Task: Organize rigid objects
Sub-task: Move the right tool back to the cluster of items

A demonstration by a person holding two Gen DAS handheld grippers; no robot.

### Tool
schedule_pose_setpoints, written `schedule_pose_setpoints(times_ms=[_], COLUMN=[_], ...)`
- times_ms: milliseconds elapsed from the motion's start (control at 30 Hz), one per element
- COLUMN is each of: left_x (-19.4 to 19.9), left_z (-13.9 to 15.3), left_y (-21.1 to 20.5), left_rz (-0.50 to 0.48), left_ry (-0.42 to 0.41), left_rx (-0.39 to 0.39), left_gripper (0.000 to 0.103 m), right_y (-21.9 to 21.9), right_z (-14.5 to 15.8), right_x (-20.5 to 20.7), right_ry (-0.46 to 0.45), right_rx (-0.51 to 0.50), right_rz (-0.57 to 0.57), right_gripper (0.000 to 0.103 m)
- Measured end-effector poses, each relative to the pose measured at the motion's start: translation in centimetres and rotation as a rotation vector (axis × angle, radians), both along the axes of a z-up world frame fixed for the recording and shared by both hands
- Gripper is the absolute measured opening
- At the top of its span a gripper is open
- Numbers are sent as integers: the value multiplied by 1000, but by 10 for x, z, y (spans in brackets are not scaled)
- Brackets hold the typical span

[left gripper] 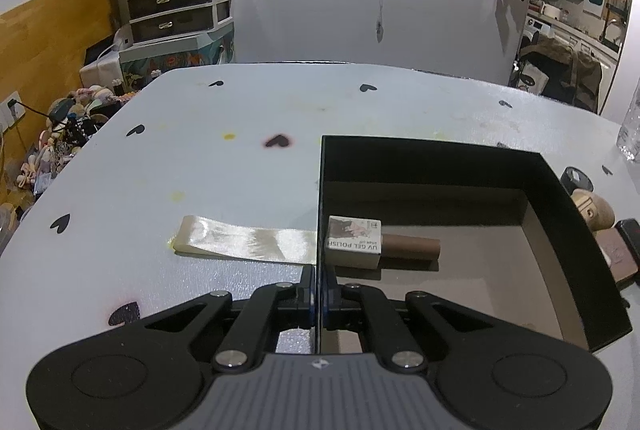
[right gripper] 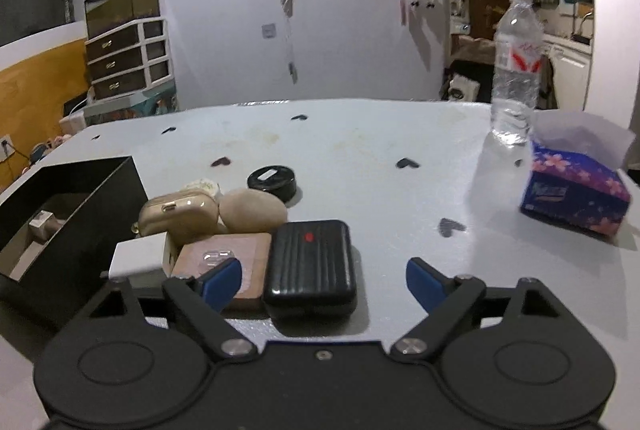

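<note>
The left gripper (left gripper: 319,294), tilted down, is clenched on the thin wall of the matte black box (left gripper: 576,230), a gel-polish bottle (left gripper: 380,244) inside. The right gripper (right gripper: 324,280) hangs released over a ribbed black case (right gripper: 310,266) beside the box.

left tool (left gripper: 319,290) black linkage arms, silver screws, grey ribbed housing, right tool (right gripper: 324,280) blue pads
</note>
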State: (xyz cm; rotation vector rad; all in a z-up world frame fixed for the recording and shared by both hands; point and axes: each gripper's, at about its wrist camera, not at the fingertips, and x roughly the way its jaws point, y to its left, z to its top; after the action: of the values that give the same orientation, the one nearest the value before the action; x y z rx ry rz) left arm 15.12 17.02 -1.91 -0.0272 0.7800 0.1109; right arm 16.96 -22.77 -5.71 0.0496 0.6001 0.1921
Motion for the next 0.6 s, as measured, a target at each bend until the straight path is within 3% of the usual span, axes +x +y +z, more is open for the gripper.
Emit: schedule_pose_setpoints(times_ms=[267, 300, 367, 600], left_x=[1, 0, -1, 1], left_z=[1, 1, 2, 3], left_y=[1, 1, 2, 4], left_rz=[-3, -4, -6, -10], left_ry=[-5, -7, -8, 1], left_rx=[-5, -6, -6, -20], left_gripper=[2, 2, 2, 2], right_y=[5, 2, -5, -26], right_z=[-13, -13, -12, -9], right_x=[30, 31, 31, 24], right_ry=[90, 92, 105, 127], right_rx=[11, 26, 75, 54], right_rz=[20, 15, 20, -78], right_gripper=[74, 66, 60, 60])
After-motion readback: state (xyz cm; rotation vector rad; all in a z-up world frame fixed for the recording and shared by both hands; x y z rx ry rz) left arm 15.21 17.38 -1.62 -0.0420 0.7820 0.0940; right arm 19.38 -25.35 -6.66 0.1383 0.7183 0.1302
